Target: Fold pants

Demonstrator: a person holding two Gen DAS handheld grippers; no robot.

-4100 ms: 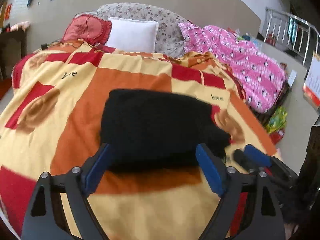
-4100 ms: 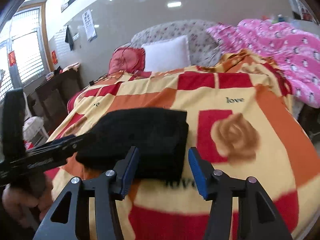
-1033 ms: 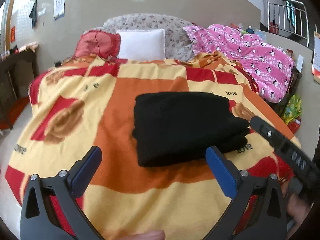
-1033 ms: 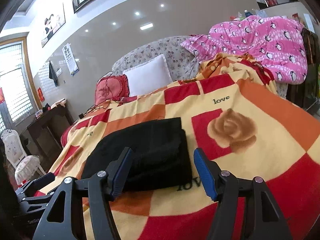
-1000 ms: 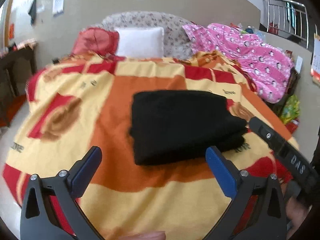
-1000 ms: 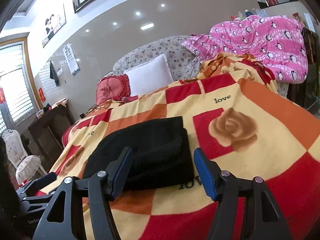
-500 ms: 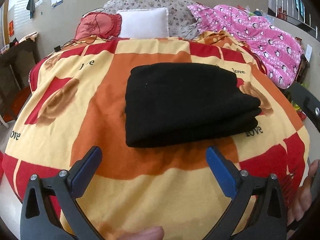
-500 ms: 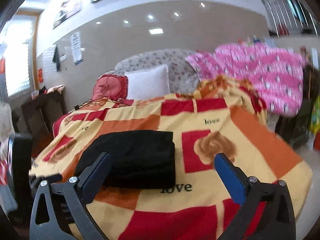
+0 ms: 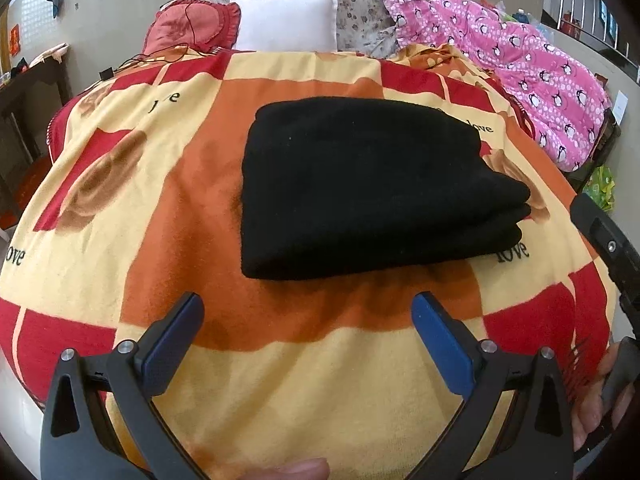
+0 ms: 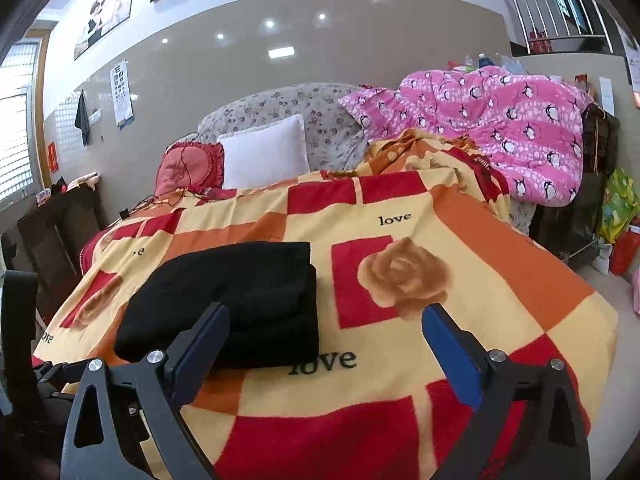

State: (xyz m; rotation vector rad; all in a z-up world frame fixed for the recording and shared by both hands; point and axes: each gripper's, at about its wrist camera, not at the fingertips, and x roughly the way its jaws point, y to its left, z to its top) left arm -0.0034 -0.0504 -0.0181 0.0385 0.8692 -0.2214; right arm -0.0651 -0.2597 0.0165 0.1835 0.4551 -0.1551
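Note:
The black pants (image 9: 360,184) lie folded into a thick rectangle on the red, orange and yellow blanket (image 9: 160,200), layered edges to the right. My left gripper (image 9: 306,304) hovers open just short of their near edge, nothing between its blue pads. In the right wrist view the pants (image 10: 240,296) sit left of centre on the blanket (image 10: 480,260). My right gripper (image 10: 326,312) stands wide at their right corner. Its jaws are closing slightly with nothing between them. Its left pad overlaps the pants in the picture; contact cannot be told.
A white pillow (image 9: 286,20) and a red cushion (image 9: 188,26) lean on the flowered headboard. A pink penguin quilt (image 10: 500,128) is heaped at the far right. A dark side table (image 10: 60,216) stands left of the bed, bags (image 10: 618,208) on the floor right.
The right gripper's jaws spread from narrow to wide and it drew back from the pants. The left gripper tipped downward and sank a little. The pants lie as before.

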